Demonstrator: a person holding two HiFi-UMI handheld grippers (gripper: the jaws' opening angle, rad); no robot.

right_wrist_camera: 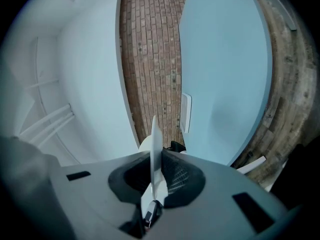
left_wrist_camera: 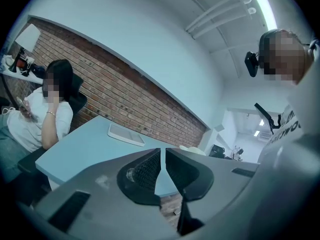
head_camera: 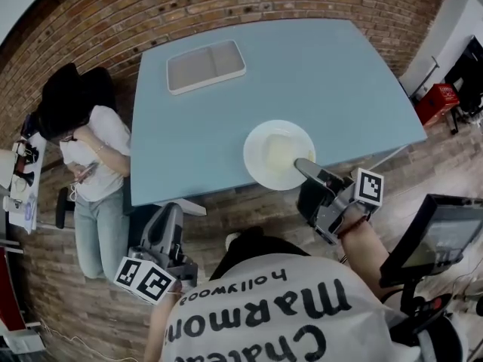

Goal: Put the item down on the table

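A round white plate [head_camera: 278, 154] sits over the near edge of the light blue table [head_camera: 302, 74], partly overhanging it. Whether it rests on the surface I cannot tell. My right gripper [head_camera: 306, 168] is shut on the plate's near rim. In the right gripper view the plate [right_wrist_camera: 154, 149] shows edge-on, clamped between the two jaws of my right gripper [right_wrist_camera: 157, 160]. My left gripper [head_camera: 170, 216] hangs low beside the table's near left corner. Its jaws are shut with nothing between them, as the left gripper view shows [left_wrist_camera: 162, 156].
A flat white tray [head_camera: 205, 65] lies at the table's far left, also visible as the tray [left_wrist_camera: 126, 134] and the tray [right_wrist_camera: 186, 113]. A seated person [head_camera: 90, 157] is close to the table's left edge. A red crate [head_camera: 436, 101] and dark equipment [head_camera: 438, 240] stand at the right.
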